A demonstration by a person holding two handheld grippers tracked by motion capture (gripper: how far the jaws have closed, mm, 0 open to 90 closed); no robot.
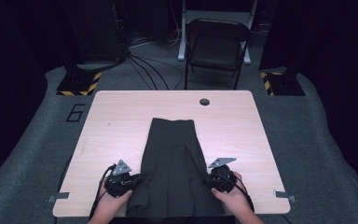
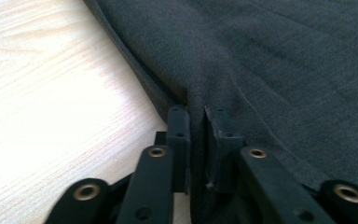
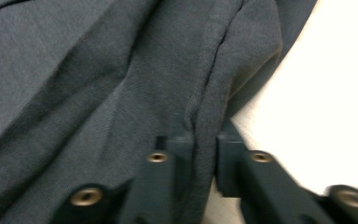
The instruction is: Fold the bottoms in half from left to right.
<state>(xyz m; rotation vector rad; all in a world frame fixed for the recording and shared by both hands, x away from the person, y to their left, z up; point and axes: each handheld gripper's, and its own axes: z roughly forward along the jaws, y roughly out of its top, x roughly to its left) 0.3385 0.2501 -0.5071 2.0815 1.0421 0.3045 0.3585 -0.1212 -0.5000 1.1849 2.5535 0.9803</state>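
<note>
A dark grey garment, pleated like a skirt, lies flat along the middle of a pale wooden table, narrow end away from the person, wide end toward them. Its near hem runs past the table's front edge and is cut off by the bottom of the high view, so how far it hangs cannot be told. The person's forearms are also cut off there, and only their 2 hands and the gripper bodies show.

The left gripper sits at the garment's left edge, near the front of the table. From above, its jaws are hidden under its body and the grey plate on top. In the left gripper view, the left gripper has a fold of the cloth edge standing between its 2 black jaws, with a narrow gap that the fabric fills; whether the pads press on it is hard to make out.

The right gripper sits at the garment's right edge, level with the left one. In the right gripper view, which is blurred, the right gripper has a hemmed ridge of cloth running between its jaws; whether the pads press the cloth cannot be told.

A black folding chair stands beyond the table on grey carpet, with dark surroundings swallowing the corners.
</note>
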